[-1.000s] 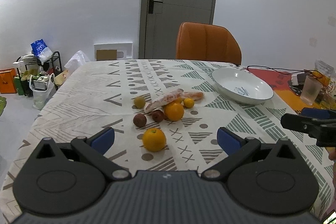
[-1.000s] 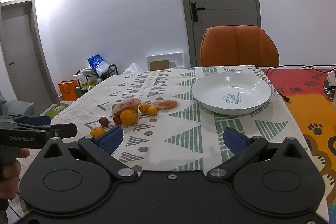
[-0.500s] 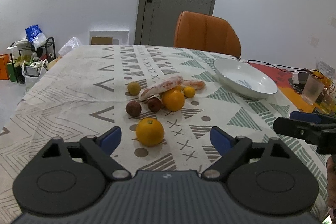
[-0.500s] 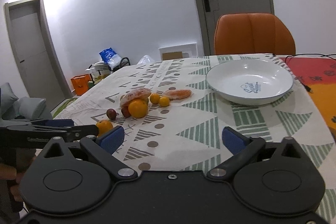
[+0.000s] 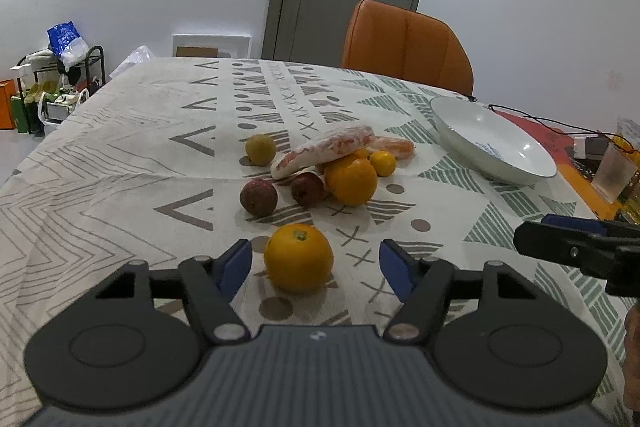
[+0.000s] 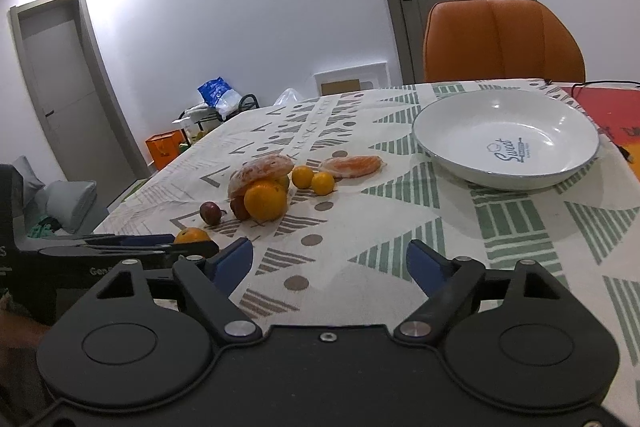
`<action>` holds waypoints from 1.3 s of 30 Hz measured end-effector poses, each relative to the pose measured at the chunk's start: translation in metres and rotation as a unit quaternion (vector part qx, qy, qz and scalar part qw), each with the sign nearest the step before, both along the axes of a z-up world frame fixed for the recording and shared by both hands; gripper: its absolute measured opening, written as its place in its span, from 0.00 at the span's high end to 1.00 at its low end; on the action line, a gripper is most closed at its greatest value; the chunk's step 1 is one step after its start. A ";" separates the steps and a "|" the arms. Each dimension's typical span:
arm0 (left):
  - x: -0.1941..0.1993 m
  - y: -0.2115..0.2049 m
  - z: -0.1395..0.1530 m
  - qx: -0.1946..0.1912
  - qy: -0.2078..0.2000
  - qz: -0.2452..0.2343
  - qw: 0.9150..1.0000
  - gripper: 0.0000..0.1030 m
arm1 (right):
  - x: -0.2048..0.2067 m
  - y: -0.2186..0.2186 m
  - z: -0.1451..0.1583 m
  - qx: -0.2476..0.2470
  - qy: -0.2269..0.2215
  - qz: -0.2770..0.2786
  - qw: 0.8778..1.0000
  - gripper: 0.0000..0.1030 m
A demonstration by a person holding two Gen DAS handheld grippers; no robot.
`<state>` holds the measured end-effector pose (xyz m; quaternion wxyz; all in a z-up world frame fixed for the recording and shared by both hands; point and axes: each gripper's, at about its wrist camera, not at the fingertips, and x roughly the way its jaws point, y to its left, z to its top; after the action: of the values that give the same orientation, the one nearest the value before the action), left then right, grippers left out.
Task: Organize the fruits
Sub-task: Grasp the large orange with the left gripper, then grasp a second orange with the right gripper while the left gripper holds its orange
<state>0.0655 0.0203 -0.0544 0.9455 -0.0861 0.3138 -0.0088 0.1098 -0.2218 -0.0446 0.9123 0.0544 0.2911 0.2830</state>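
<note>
Now closing on the nearest orange

You are narrowing the left tongs (image 5: 315, 264) around the round, firm orange fruit (image 5: 298, 257) on the patterned table (image 5: 120, 163), not yet touching. Grip its widest sides; it may roll. Right tongs (image 6: 330, 261), empty, are closing too.

Left gripper (image 5: 316, 263) closing around a lone orange (image 5: 298, 257) on a patterned tablecloth (image 5: 120, 163), pads seemingly not touching it. Fruit pile (image 5: 328, 167) beyond, white bowl (image 5: 496, 147) at right.
</note>
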 end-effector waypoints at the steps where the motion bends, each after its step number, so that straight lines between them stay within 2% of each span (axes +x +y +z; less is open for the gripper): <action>1: 0.003 0.001 -0.002 0.000 0.002 0.001 1.000 0.39 | 0.003 0.002 -0.001 0.001 0.002 0.001 1.000 0.19; 2: 0.005 0.002 -0.003 -0.002 0.006 0.001 1.000 0.43 | 0.005 0.003 -0.001 0.002 0.003 0.004 1.000 0.19; 4: 0.008 0.006 -0.005 -0.007 0.010 0.003 1.000 0.63 | 0.010 0.008 -0.001 0.003 0.004 0.008 1.000 0.19; 5: 0.008 0.008 -0.004 -0.009 0.007 0.006 1.000 0.65 | 0.012 0.009 -0.001 0.004 0.004 0.011 1.000 0.19; 13: 0.011 0.024 0.001 -0.023 0.004 0.018 1.000 0.65 | 0.030 0.032 -0.003 0.008 0.011 0.035 0.999 0.19; 21: 0.011 0.039 0.005 -0.029 -0.003 0.033 0.999 0.65 | 0.045 0.054 -0.006 0.009 0.023 0.054 0.998 0.28; 27: 0.007 0.056 0.006 -0.033 -0.008 0.047 0.998 0.65 | 0.053 0.073 -0.008 0.008 0.024 0.062 0.998 0.31; 34: 0.006 0.070 0.007 -0.034 -0.005 0.056 0.998 0.65 | 0.066 0.090 -0.014 0.002 0.031 0.055 0.998 0.37; 35: 0.006 0.070 0.007 -0.032 -0.004 0.055 0.998 0.65 | 0.068 0.092 -0.016 0.003 0.034 0.055 0.998 0.40; 38: 0.007 0.069 0.006 -0.026 0.001 0.050 0.998 0.65 | 0.072 0.098 -0.026 0.006 0.051 0.064 0.997 0.64; 39: 0.006 0.068 0.006 -0.024 0.001 0.048 0.999 0.65 | 0.072 0.098 -0.028 0.005 0.053 0.063 0.997 0.65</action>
<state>0.0718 0.0888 -0.0480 0.9420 -0.1242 0.3103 0.0292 0.1815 -0.1235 -0.0730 0.8755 0.0560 0.3407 0.3379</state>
